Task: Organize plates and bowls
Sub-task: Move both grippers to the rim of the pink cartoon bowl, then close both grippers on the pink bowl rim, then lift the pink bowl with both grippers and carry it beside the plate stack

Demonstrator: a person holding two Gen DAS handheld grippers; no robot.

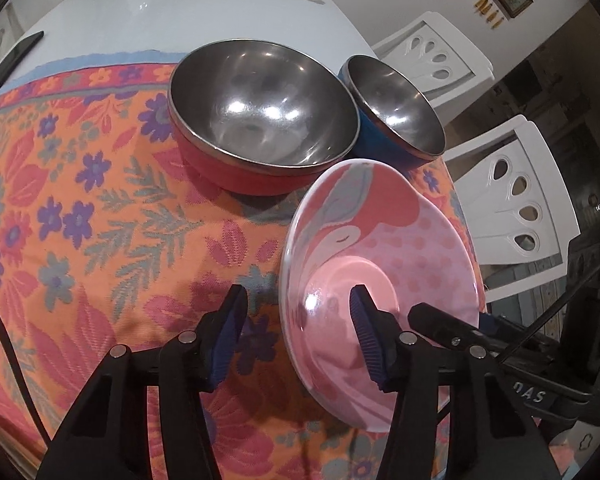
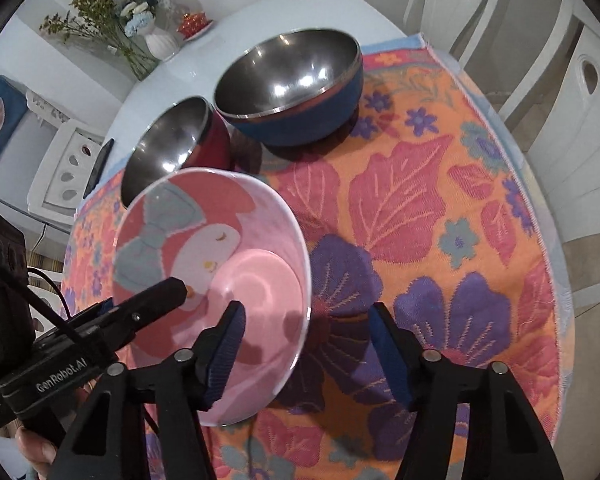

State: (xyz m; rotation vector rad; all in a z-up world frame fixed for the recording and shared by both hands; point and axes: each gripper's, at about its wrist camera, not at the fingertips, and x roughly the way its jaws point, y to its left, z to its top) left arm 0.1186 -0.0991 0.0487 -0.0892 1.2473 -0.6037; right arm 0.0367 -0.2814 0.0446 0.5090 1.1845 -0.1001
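Pink bowl (image 1: 380, 248) tilted on bench cloth (image 1: 100, 220); left tongs (image 1: 296, 312) and right tongs (image 2: 306, 332) straddle opposite rim walls, spread, not pinching. Uneven closing could tip it

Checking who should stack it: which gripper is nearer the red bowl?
Left. The left gripper straddles the pink bowl's rim just before the red bowl; the right gripper straddles the opposite rim.
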